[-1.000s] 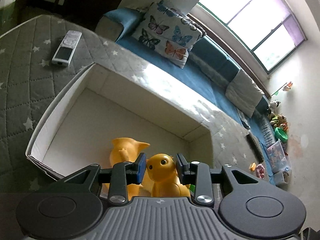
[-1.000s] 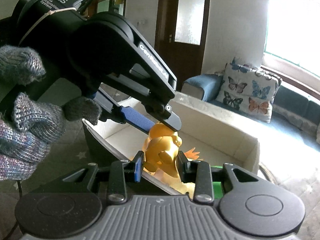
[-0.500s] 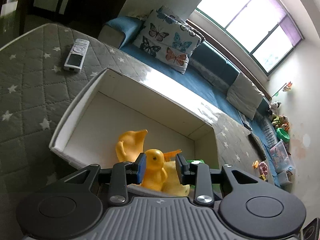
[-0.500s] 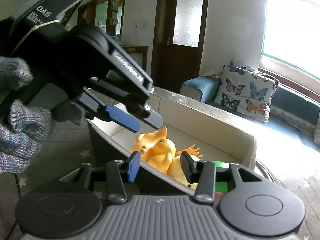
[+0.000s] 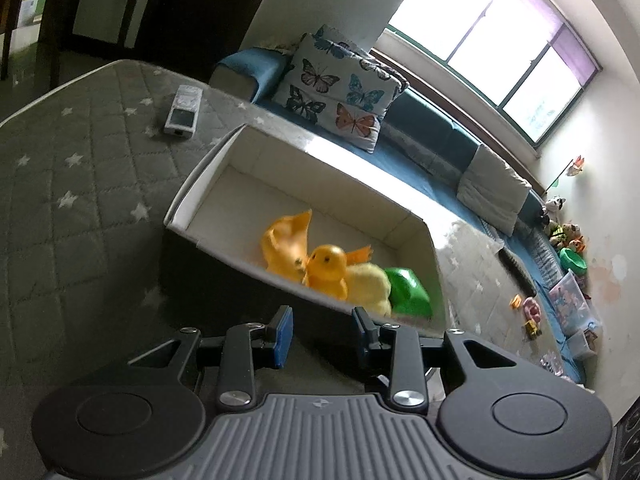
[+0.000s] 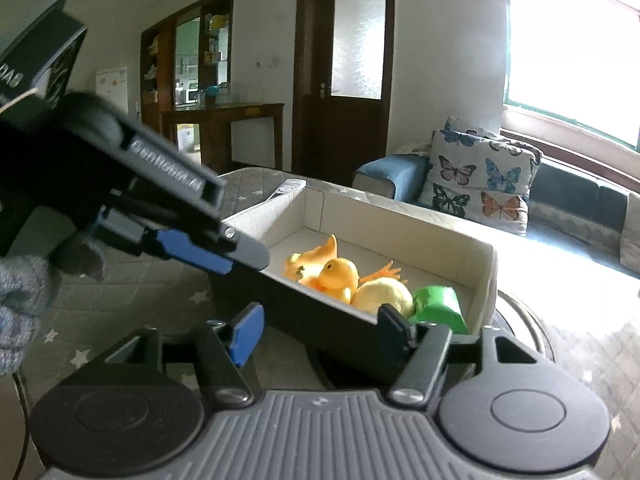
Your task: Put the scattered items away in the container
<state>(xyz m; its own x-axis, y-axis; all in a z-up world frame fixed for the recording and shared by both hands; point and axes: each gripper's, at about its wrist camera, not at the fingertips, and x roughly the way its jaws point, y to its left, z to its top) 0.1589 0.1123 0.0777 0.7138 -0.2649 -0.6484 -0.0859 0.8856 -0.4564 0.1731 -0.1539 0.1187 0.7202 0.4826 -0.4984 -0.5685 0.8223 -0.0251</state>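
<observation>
A box (image 5: 200,184) with white inner walls and dark outer sides sits on a grey star-patterned mat. Inside lie an orange duck (image 5: 326,270), a second orange toy (image 5: 286,240), a pale yellow plush (image 5: 370,284) and a green item (image 5: 408,292). My left gripper (image 5: 324,336) hangs in front of the box's near wall, jaws apart and empty. My right gripper (image 6: 322,330) is also just short of the box (image 6: 490,272); its jaws are opening with nothing between them. The right wrist view shows the duck (image 6: 338,274) and the left gripper (image 6: 224,256) at upper left.
A white remote (image 5: 182,114) lies on the mat (image 5: 80,200) beyond the box. A gloved hand (image 6: 24,300) holds the left gripper. Behind are a blue sofa (image 5: 432,132) with a butterfly cushion (image 5: 340,88); small toys (image 5: 532,312) litter the floor at right.
The right gripper's jaws spread and let go of the orange duck, which now lies in the box. Both grippers drew back from the box; the left one is now outside its near wall.
</observation>
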